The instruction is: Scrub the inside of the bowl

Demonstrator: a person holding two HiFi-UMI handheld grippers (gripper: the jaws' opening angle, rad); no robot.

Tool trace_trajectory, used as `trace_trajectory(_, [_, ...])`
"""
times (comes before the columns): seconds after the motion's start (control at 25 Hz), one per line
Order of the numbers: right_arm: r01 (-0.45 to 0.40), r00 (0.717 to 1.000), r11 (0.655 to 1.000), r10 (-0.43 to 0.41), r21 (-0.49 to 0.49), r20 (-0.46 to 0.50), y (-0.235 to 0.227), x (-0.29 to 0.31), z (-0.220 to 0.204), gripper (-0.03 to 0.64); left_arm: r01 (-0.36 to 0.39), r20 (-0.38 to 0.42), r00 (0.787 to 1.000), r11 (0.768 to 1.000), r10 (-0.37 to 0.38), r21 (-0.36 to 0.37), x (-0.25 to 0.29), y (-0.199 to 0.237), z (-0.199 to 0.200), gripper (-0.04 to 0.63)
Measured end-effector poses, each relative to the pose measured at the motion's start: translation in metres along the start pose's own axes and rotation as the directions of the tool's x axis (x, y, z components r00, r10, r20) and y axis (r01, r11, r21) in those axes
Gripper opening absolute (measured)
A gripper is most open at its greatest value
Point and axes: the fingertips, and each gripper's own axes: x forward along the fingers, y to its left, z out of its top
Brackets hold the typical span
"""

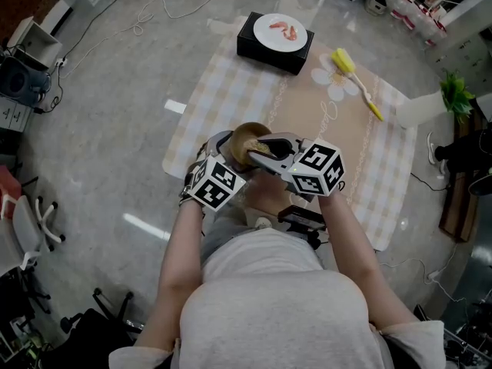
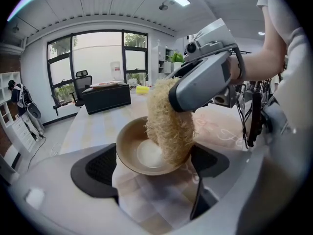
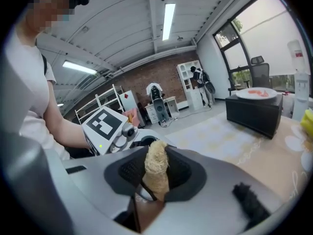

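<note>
A brown bowl with a pale bottom is held above the checked mat, tilted toward me. In the left gripper view the bowl sits between both dark pads, so my left gripper is shut on its rim. My right gripper is shut on a tan loofah scrubber that reaches down into the bowl and touches its inner wall on the right side. The right gripper view shows the loofah pinched between the pads, a bit of bowl below it, and the left gripper's marker cube behind.
On the beige checked mat stands a black box with a white plate holding reddish food, at the far end. A yellow brush lies at the far right. A potted green plant and cables sit off the mat.
</note>
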Motion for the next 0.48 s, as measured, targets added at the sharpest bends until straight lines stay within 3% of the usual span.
trace_trajectory(0.24, [-0.013, 0.998, 1.000, 0.012, 0.017, 0.058, 0.003, 0.014, 0.013, 0.098, 0.001, -0.002, 1.000, 1.000, -0.001, 0.003, 0.000, -0.001, 0.000, 0.488])
trace_trajectory(0.48, [0.088, 0.994, 0.996, -0.087, -0.020, 0.071, -0.014, 0.019, 0.019, 0.098, 0.001, -0.006, 1.000, 1.000, -0.001, 0.007, -0.002, -0.001, 0.002, 0.488])
